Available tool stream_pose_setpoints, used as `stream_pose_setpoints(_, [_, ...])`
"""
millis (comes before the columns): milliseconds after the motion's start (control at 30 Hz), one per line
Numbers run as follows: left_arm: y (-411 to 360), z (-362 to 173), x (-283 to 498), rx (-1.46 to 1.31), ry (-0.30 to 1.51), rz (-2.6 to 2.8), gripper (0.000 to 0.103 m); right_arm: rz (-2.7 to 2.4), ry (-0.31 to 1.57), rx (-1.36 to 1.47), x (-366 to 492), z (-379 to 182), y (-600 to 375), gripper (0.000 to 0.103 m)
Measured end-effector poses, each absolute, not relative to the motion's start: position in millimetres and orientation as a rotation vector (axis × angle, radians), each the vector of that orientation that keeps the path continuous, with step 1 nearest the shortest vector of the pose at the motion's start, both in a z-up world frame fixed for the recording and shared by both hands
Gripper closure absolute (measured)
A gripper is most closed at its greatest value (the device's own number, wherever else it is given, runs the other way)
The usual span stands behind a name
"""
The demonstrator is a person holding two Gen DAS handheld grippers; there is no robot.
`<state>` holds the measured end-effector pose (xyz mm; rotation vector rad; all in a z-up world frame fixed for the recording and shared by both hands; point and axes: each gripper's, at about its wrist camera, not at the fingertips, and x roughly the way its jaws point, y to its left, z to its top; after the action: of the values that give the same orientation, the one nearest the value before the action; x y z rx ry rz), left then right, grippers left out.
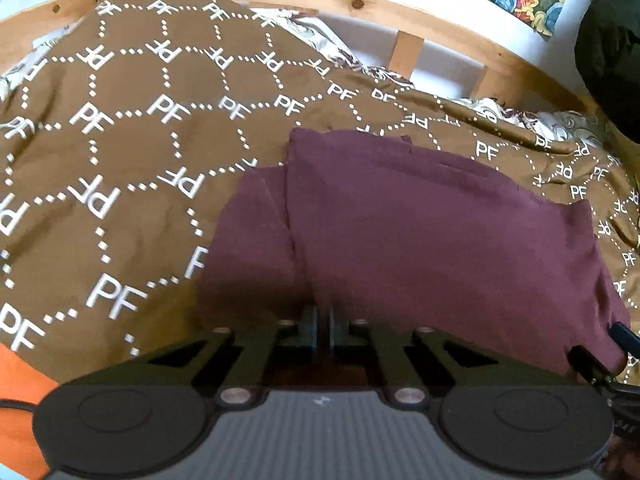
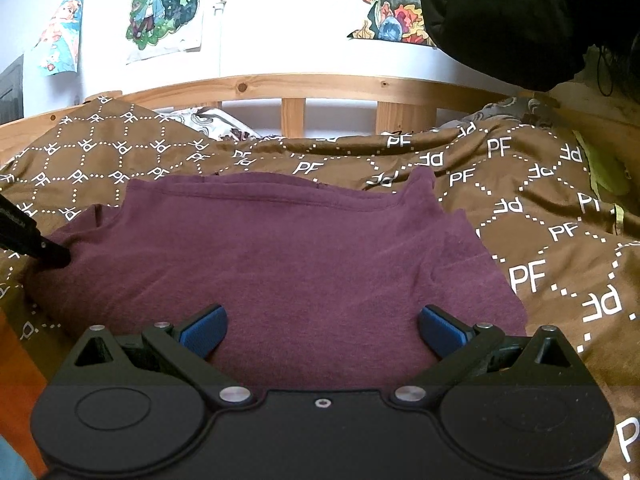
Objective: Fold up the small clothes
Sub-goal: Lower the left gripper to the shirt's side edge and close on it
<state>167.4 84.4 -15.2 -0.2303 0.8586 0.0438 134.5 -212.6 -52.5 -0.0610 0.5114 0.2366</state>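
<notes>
Your shirt (image 1: 420,232), a maroon one, lies partly folded on the brown blanket (image 1: 132,152) printed with white "PF" letters and dotted diamonds. In the left wrist view a fold line runs down its left part, with one layer lapping over another.

Your left gripper (image 1: 323,326) sits at the shirt's near edge with its fingers brought together; whether they pinch cloth you cannot tell, since the tips press into the fabric in shadow. In the right wrist view the same gripper shows as a dark tip touching the shirt's left edge.

Your right gripper (image 2: 322,330) hovers over the shirt's near edge with its blue pads (image 2: 204,332) spread wide apart, cloth lying beneath and between them but not clamped.

Past the blanket runs a wooden bed rail (image 2: 304,86), with a patterned pillow (image 2: 212,120) peeking out beside it. Posters (image 2: 164,4) hang on the white wall above. A dark bulky shape (image 2: 508,16) fills the upper right corner. An orange surface (image 1: 24,380) shows at the lower left.
</notes>
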Motion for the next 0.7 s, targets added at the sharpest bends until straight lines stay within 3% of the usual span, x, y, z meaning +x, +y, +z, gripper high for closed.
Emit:
stream_pose_setpoints(233, [91, -13, 157, -0.219, 0.867, 0.046, 0.099, 0.233, 0.497, -0.075, 132, -50, -211, 0.001])
stream_pose_setpoints(367, [87, -12, 159, -0.204, 0.876, 0.01, 0.092, 0.242, 0.498, -0.087, 131, -51, -207, 0.001])
stream_pose_setpoints(433, [88, -9, 156, -0.213, 0.859, -0.012, 0.068, 0.244, 0.497, -0.09, 131, -51, -206, 0.001])
stream_pose_setpoints(467, [89, -9, 154, -0.22, 0.853, -0.013, 0.042, 0.244, 0.495, -0.092, 130, -50, -206, 0.001])
stream_pose_setpoints(500, [91, -7, 151, -0.226, 0.837, -0.003, 0.026, 0.245, 0.492, -0.095, 130, -50, -205, 0.001])
stream_pose_setpoints(700, [96, -1, 148, -0.193, 0.773, 0.031, 0.005, 0.249, 0.489, -0.105, 130, -51, -201, 0.001])
